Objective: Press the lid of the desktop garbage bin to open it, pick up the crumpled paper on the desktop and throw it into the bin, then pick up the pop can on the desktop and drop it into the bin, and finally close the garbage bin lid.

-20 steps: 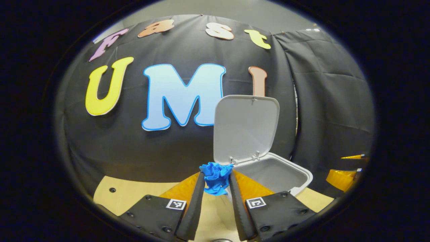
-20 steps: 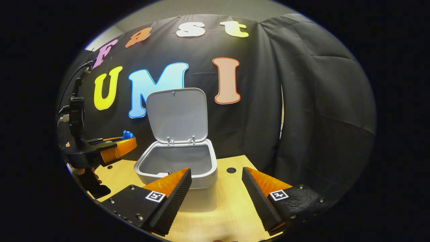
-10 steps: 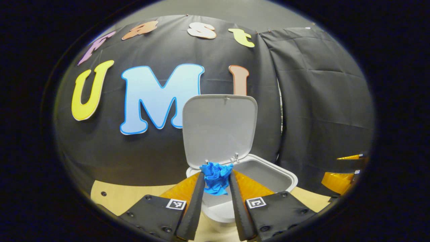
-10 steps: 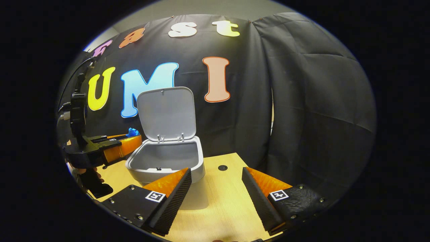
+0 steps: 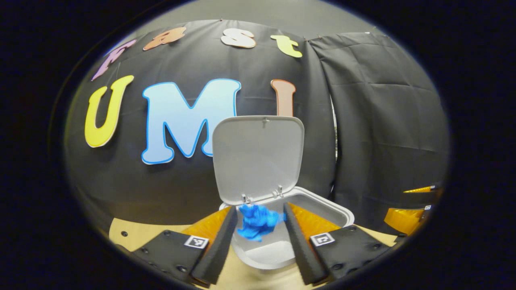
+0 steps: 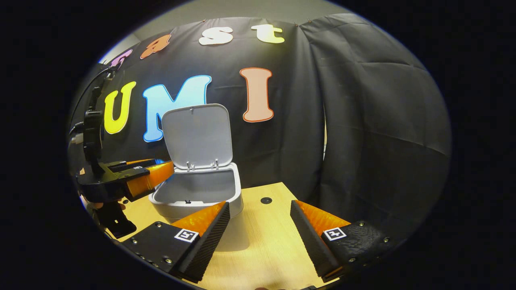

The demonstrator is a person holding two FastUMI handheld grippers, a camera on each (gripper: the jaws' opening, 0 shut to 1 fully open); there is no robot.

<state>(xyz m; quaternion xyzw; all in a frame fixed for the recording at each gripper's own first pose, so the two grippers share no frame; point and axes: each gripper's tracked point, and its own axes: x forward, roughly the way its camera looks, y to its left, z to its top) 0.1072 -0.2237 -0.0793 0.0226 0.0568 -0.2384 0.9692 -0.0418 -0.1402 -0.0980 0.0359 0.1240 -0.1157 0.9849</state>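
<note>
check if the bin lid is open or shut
Open: the lid stands upright behind the garbage bin, its inside exposed.

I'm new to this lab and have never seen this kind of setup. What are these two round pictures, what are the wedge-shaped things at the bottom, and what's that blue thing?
No robot here: a person holds a two-finger gripper in each hand, and a fisheye camera rides on each, looking along its fingers. The wedges at the bottom are those fingers.

In the left gripper view, the left gripper is over the white desktop garbage bin, whose lid stands open. The blue thing is crumpled paper between the parted fingers; it looks released, though I cannot rule out a light touch.

In the right gripper view, the right gripper is open and empty above the wooden table, with the bin and the left gripper off to its side.
</note>
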